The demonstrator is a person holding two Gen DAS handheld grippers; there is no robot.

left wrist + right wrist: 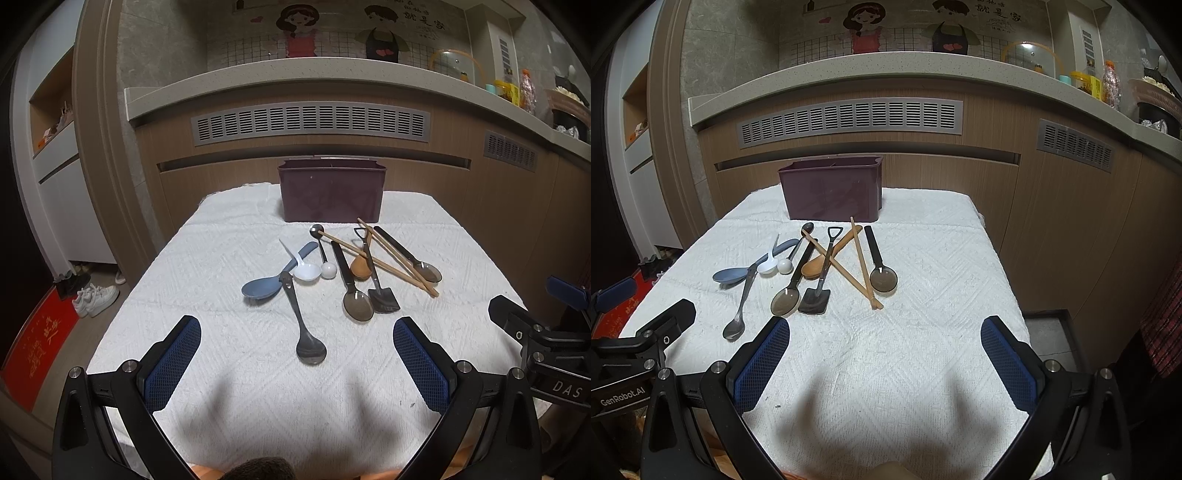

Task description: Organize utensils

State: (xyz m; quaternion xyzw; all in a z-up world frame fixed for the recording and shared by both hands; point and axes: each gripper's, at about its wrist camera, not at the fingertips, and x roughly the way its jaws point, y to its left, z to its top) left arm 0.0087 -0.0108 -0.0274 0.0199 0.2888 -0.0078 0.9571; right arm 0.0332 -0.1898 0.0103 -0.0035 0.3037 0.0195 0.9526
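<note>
Lying loose in a crossed heap, the utensils (343,269) sat at mid-counter, just in front of the dark purple bin (331,192); none showed above the bin's rim, so the sorting appeared not yet begun and all of it remained. The heap comprised a blue spoon (260,287), a white spoon (306,271), a long metal spoon (310,349) nearest the camera, two smoky translucent spoons, a shovel-shaped spoon (384,301), a wooden spoon and chopsticks (399,267) laid across the others. The white towel (221,258) covered the counter. The left gripper (297,363) and right gripper (885,363) hovered short of the heap, fingers spread wide, holding nothing
</note>
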